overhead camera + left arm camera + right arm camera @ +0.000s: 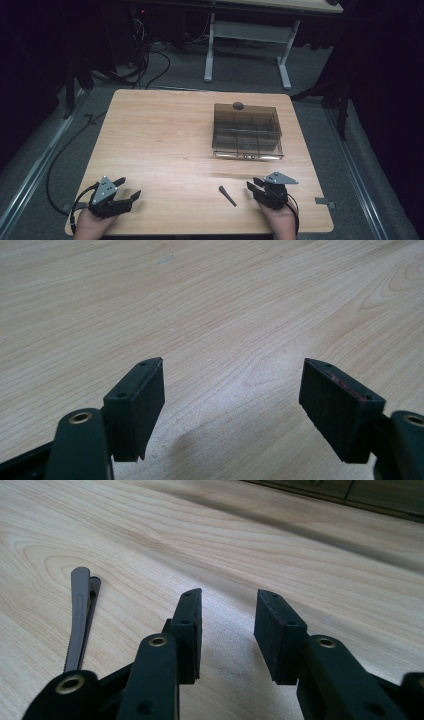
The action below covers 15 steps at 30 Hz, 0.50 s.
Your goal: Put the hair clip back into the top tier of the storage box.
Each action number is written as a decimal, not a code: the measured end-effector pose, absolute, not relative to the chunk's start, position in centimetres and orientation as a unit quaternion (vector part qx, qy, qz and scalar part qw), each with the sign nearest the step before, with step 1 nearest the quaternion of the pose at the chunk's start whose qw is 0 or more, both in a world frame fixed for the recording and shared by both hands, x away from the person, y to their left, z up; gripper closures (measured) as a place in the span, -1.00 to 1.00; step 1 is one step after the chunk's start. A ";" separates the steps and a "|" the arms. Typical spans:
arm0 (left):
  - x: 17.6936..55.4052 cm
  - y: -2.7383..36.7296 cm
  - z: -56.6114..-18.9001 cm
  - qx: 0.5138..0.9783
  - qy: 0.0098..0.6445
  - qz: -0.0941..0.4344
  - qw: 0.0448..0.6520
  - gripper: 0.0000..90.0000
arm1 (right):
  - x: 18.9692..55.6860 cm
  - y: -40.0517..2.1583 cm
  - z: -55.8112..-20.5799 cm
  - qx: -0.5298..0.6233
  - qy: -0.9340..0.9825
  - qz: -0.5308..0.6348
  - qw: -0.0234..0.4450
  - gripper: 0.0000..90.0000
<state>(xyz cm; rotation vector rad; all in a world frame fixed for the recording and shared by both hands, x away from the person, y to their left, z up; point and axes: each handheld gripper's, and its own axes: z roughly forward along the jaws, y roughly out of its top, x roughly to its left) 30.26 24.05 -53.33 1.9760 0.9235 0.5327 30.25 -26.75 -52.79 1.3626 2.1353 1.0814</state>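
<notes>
A slim dark tool like tweezers (227,195) (78,615) lies flat on the wooden table (165,145) near its front edge. My right gripper (252,183) (229,594) rests just to the right of it, open with a moderate gap and nothing between the jaws. At the front left corner sits my left gripper (130,186) (232,362), jaws spread wide over bare wood and holding nothing. A smoky transparent box (247,132) with inner compartments stands at the right rear of the table. A small dark round object (238,105) sits at its far edge.
The table's front edge runs close under both hands. Beyond the table stand a white-legged desk (250,35) and loose cables (145,60) on the grey floor. Open wood stretches across the table's left half and middle.
</notes>
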 end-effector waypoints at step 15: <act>30.2 24.0 -53.4 0.796 0.367 0.213 0.431 -0.41 | 30.1 -26.2 -52.8 0.480 0.769 0.371 0.203 0.35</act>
